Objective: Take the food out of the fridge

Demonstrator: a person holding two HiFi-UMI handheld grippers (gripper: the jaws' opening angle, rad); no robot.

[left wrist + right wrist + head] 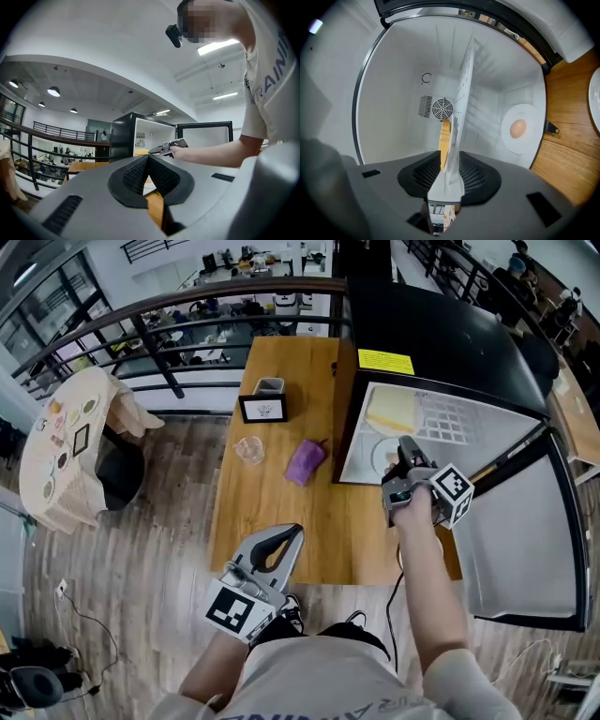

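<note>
**Bread slice on the fridge shelf: soft, light, and easy to pinch together with the wire**

The bread slice [392, 412], or what looks like one, lies flat on the wire shelf [450, 418] in the upper part of the open fridge [431, 334]. It is a pale yellow slab near the left wall. I judge it light and soft. It should crush or tear under a hard squeeze, and it should flop if held by a corner only. The best hold looks like its near edge, with one jaw above and one below, closed gently.

On the fridge floor below sits a white plate [521, 143] carrying an egg [517, 128]. The egg is round, smooth and brittle, so it probably travels more safely on the plate, taken by the rim.

The right gripper [450, 154] is at the fridge mouth, turned so that its jaws straddle the shelf level. They stand apart and press on nothing that I can see. Both the slice's edge and the shelf's front edge lie in the gap between them. Closing here could clamp the wire along with the bread.

The left gripper [292, 532] hangs low over the front of the wooden worktop [272, 502]. Its jaws are together and empty.
</note>
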